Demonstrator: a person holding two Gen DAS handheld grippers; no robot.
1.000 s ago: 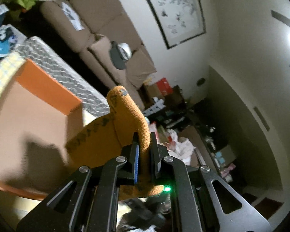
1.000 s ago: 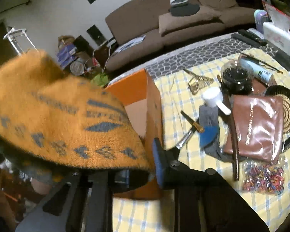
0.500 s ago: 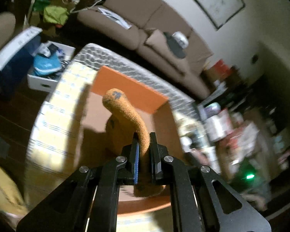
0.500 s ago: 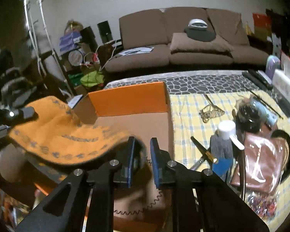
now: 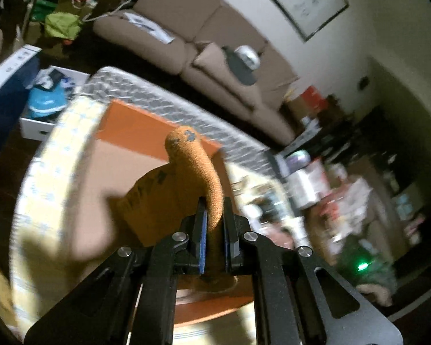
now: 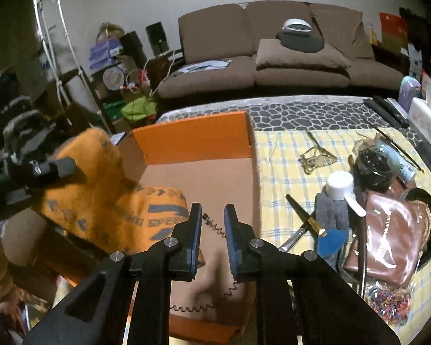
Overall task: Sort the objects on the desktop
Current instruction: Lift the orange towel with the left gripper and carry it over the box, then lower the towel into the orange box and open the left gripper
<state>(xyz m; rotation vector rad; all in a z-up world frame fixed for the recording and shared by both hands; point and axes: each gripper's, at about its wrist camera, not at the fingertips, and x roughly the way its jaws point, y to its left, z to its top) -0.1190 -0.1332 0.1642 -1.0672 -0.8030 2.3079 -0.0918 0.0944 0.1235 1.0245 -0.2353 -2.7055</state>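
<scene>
Behind the checked tablecloth (image 6: 287,155) stands a brown sofa (image 6: 273,57); left tool (image 5: 214,235) pinches an orange towel (image 5: 198,169), right tool (image 6: 212,230) gapes empty.

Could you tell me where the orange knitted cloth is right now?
The orange knitted cloth hangs over the open orange box, at the left of the right wrist view, pinched by the left gripper.
</scene>
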